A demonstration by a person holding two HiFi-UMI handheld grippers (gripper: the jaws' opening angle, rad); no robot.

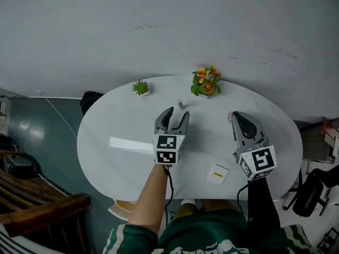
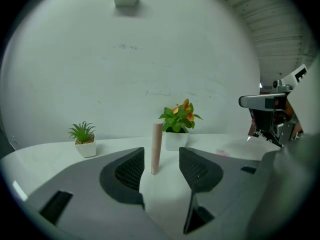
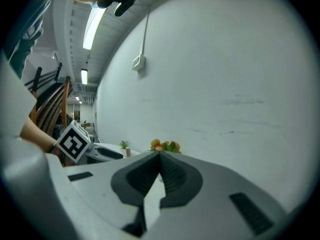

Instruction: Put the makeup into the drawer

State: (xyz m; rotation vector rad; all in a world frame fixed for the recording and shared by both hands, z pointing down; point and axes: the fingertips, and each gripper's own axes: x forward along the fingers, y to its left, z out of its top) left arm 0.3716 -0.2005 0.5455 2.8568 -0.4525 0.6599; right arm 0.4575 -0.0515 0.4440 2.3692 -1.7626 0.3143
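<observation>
Early stage, we judge nothing stowed | makeup tube upright on table, 12 o'clock of our left claw, released | right claw clenched, empty | grasping, stowing remain

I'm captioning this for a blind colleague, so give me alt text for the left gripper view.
The left gripper holds its jaws open toward a slim pink tube standing upright on the white table, framed in the gap but not gripped. Behind it sit an orange-flowered potted plant and, further left, a small green plant.
</observation>
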